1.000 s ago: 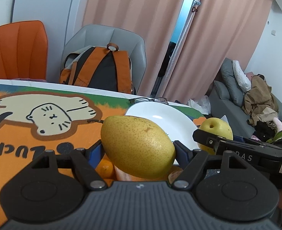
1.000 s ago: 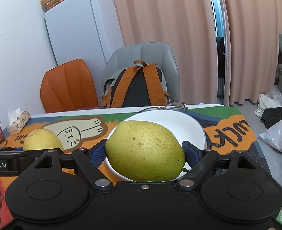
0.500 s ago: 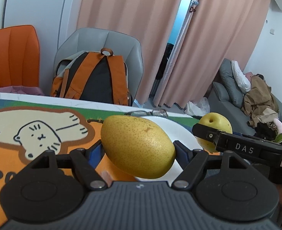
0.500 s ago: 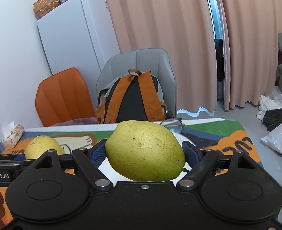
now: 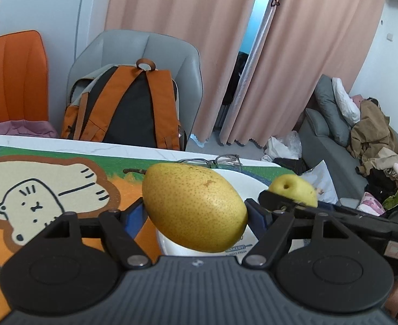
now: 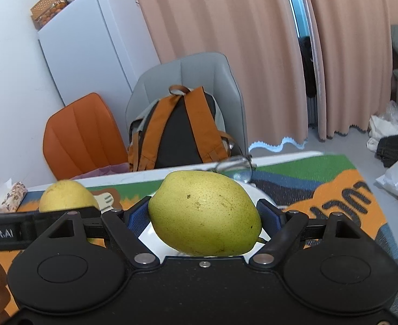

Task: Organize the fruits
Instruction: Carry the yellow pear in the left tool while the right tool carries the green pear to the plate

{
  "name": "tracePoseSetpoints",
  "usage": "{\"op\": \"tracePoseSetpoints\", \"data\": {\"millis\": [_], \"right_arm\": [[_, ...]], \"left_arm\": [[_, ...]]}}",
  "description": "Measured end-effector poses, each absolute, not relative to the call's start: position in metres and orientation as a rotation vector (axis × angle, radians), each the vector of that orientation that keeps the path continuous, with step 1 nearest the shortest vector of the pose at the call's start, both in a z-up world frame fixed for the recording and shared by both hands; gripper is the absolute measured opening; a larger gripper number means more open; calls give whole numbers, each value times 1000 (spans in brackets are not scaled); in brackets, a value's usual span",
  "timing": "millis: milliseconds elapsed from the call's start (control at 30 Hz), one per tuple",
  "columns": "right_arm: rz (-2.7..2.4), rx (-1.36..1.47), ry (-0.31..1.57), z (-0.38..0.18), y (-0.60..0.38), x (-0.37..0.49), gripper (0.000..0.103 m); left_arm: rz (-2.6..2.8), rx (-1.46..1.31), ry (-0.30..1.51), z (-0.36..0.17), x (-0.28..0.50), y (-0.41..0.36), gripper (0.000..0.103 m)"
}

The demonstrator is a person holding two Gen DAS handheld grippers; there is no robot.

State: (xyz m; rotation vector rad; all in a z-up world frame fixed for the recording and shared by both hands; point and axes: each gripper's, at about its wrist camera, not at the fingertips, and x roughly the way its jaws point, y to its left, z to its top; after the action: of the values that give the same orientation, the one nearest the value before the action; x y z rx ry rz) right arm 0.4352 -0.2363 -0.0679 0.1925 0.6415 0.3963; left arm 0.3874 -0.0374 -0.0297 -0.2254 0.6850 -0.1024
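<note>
1. Peach-pink curtains (image 5: 188, 48) hang behind everything in the left wrist view, with a grey padded chair (image 5: 150, 54) carrying an orange-and-black backpack (image 5: 128, 108) and an orange chair (image 5: 12, 75) beside it.
2. On the near side lies a colourful table mat printed with a cream cartoon cat (image 5: 36, 197), and a round white plate (image 5: 242, 189) sits on it toward the right.
3. A pair of thin-framed glasses (image 5: 220, 160) lies at the plate's far edge.
4. Holding a speckled yellow pear (image 5: 193, 208), the left gripper (image 5: 196, 216) has its blue pads pressed against the fruit's two sides, and the fruit hangs over the plate's near-left part.
5. At the right of this view a second yellow-green pear (image 5: 293, 189) shows behind a black finger of the other tool.
6. Over in the right wrist view, a tall white fridge (image 6: 90, 54) with wicker baskets (image 6: 47, 13) on top stands by the wall, left of the same chairs and backpack.
7. Clamped from both sides, that second pear (image 6: 204, 211) sits between the pads of the right gripper (image 6: 204, 219), above the white plate.
8. Left of it, the first pear peeks over the left tool's black finger.
9. Beyond the table's right end, a grey sofa (image 5: 334, 140) heaped with clothes stands against the wall.
</note>
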Motion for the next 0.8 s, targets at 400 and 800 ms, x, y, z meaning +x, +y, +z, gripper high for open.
{"op": "tracePoseSetpoints", "data": {"millis": [400,800], "right_arm": [[427,155,723,-97,-231,448,81],[404,178,676,-78,-251,444,80]], "left_arm": [[-104,-242,730,-53,408,-40,75],[-107,-239,752,-58,416,-51,76]]}}
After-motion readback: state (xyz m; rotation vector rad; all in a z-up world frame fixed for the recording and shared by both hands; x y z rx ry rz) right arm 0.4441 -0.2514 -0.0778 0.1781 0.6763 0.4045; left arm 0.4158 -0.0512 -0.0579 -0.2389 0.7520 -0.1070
